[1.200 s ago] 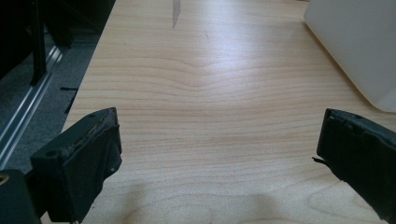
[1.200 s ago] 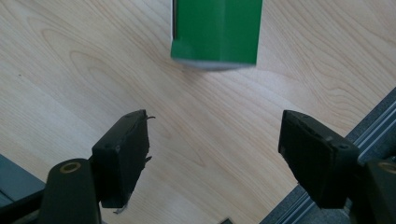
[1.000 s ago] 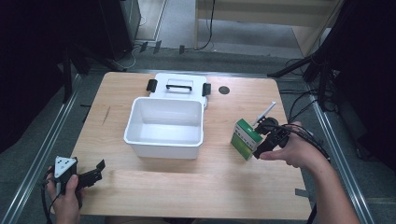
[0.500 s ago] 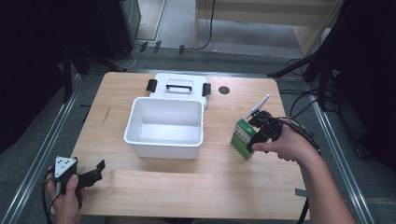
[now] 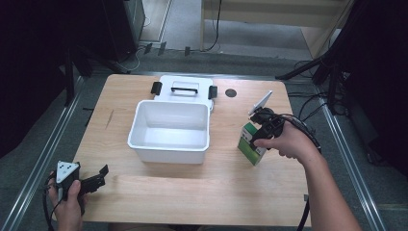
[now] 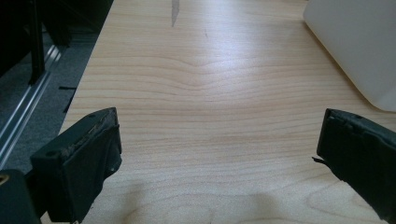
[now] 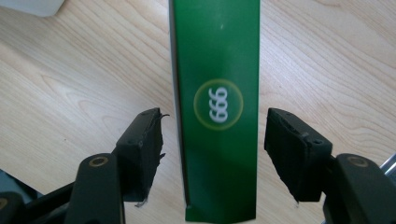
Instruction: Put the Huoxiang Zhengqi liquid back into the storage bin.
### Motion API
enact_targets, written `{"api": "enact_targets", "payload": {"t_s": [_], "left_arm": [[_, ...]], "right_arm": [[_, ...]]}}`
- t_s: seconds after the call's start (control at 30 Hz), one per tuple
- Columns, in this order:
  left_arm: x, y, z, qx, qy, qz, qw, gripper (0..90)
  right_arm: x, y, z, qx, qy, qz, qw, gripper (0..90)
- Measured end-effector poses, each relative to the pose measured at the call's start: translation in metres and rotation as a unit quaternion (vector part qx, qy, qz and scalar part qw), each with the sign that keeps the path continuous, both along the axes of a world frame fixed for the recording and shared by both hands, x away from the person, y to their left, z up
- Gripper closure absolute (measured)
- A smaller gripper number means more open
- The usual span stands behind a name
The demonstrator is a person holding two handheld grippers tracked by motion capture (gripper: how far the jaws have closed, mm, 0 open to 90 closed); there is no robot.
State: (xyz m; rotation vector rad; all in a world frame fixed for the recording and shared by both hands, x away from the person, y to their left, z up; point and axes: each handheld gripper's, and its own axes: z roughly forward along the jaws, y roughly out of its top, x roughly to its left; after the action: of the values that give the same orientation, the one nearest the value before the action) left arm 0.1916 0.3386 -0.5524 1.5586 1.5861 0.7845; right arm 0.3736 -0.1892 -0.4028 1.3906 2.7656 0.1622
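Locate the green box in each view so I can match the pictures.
High view: the green box stands right of centre, right of the white bin, under the right tongs.
Left gripper view: not in this picture; a corner of the white bin sits at upper right.
Right gripper view: the green box runs up the centre, between the right tongs' jaws, gaps showing on both sides.
Shared landmark: the wooden table.

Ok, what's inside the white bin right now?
Nothing that I can see: the white bin shows a bare white floor and walls in the high view. Its near wall hides a strip of the floor just behind it. The green box stands outside, on the table.
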Motion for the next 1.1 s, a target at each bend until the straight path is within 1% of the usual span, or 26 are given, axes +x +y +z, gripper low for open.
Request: {"api": "enact_targets", "payload": {"t_s": [0.07, 0.23, 0.43, 0.5, 0.53, 0.57, 0.6, 0.63, 0.77, 0.8, 0.87, 1.0, 1.03, 1.1], "left_arm": [[0.0, 0.0, 0.0, 0.0, 0.0, 0.0, 1.0, 0.8], [0.0, 0.0, 0.0, 0.0, 0.0, 0.0, 1.0, 0.8], [0.0, 0.0, 0.0, 0.0, 0.0, 0.0, 1.0, 0.8], [0.0, 0.0, 0.0, 0.0, 0.0, 0.0, 1.0, 0.8], [0.0, 0.0, 0.0, -0.001, 0.0, 0.0, 1.0, 0.9], [0.0, 0.0, 0.0, -0.001, 0.0, 0.0, 1.0, 0.8], [0.0, 0.0, 0.0, -0.001, 0.0, 0.0, 1.0, 0.8], [0.0, 0.0, 0.0, -0.001, 0.0, 0.0, 1.0, 0.8], [0.0, 0.0, 0.0, -0.001, 0.0, 0.0, 1.0, 0.8], [0.0, 0.0, 0.0, -0.001, 0.0, 0.0, 1.0, 0.8], [0.0, 0.0, 0.0, -0.001, 0.0, 0.0, 1.0, 0.8], [0.0, 0.0, 0.0, -0.001, 0.0, 0.0, 1.0, 0.8], [0.0, 0.0, 0.0, 0.0, 0.0, 0.0, 1.0, 0.8], [0.0, 0.0, 0.0, 0.0, 0.0, 0.0, 1.0, 0.8]], "right_arm": [[0.001, 0.0, -0.001, 0.002, -0.003, 0.002, 1.0, 39.2], [0.006, 0.003, -0.003, -0.003, -0.012, 0.003, 0.9999, 46.0], [0.009, 0.006, -0.006, 0.002, -0.009, 0.008, 0.9999, 49.2], [0.01, 0.007, -0.007, 0.006, -0.008, 0.01, 0.9999, 55.4], [0.01, 0.008, -0.008, 0.008, -0.002, 0.01, 0.9999, 57.9], [0.011, 0.008, -0.008, 0.008, -0.003, 0.014, 0.9999, 59.9], [0.011, 0.008, -0.008, 0.008, -0.003, 0.014, 0.9999, 59.9], [0.01, 0.009, -0.007, 0.001, -0.012, 0.023, 0.9997, 62.5], [0.01, 0.008, -0.006, 0.001, -0.016, 0.024, 0.9996, 63.7], [0.01, 0.007, -0.006, 0.005, -0.018, 0.033, 0.9993, 63.8], [0.01, 0.007, -0.006, 0.006, -0.019, 0.035, 0.9992, 63.8], [0.009, 0.007, -0.001, 0.011, -0.028, 0.045, 0.9985, 63.8], [0.008, 0.008, 0.0, 0.012, -0.028, 0.042, 0.9986, 63.9], [0.009, 0.008, 0.004, 0.01, -0.034, 0.058, 0.9977, 63.9]]}}
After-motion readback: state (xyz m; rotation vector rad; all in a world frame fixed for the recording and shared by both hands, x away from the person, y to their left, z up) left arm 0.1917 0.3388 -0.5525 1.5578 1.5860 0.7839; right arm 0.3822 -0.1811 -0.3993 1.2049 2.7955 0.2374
